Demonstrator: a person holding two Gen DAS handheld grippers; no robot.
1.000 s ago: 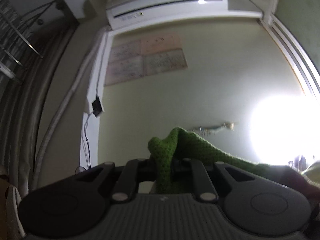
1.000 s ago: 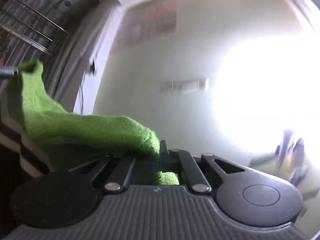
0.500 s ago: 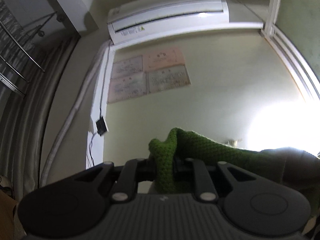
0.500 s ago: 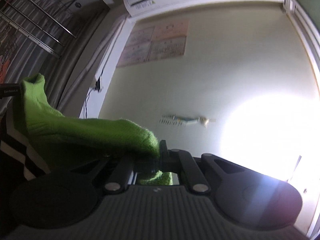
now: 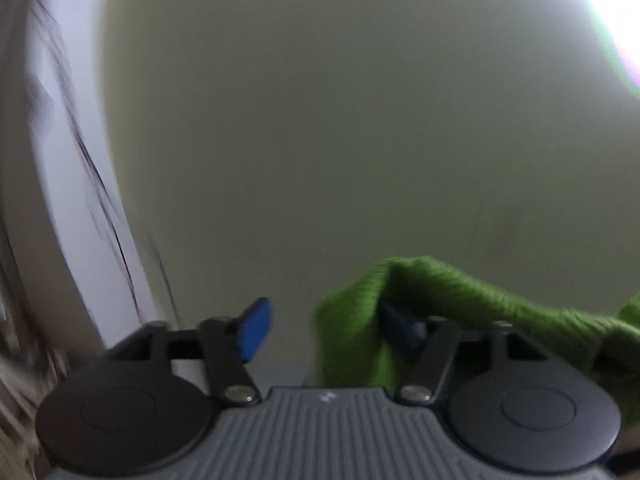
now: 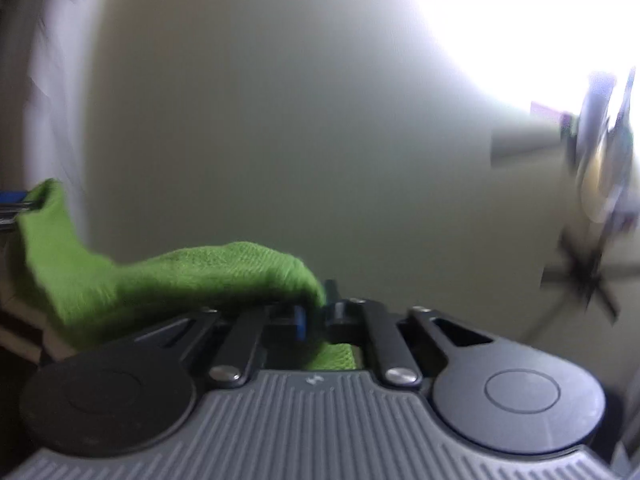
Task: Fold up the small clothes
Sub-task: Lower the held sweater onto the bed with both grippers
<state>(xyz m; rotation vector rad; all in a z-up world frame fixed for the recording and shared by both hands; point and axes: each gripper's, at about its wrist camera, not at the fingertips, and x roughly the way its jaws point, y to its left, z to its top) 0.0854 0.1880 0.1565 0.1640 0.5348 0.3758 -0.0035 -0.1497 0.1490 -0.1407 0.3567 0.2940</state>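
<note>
**Cloth slips free as both grippers let go**

Cloth [image 5: 460,300], green and knitted, hangs between our two grippers in mid-air, stretched from one to the other in front of a plain pale wall [image 5: 320,120]. We see no counter or other surface under it in either view.

Our left gripper [image 5: 324,324] has just been opening: its jaws stand apart, one blue pad [image 5: 254,330] bare and clear of the fabric, while the cloth's corner drapes over the other finger rather than being pinched. From the right wrist view, that same corner shows at the far left edge, still caught on the left gripper's tip.

Our right gripper [image 6: 316,316] has likewise just been opening. Its jaws are parted, with a fold of the cloth lying across and between them; the pads do not appear to press on it, though blur makes the contact hard to read.

We judge that the cloth was held taut by two corners to flatten it, and that both grips are being released together to drop or lay it down. Both views are smeared by motion. A bright window [image 6: 520,20] washes out the upper right, and blurred objects [image 6: 600,160] beside it cannot be identified.
</note>
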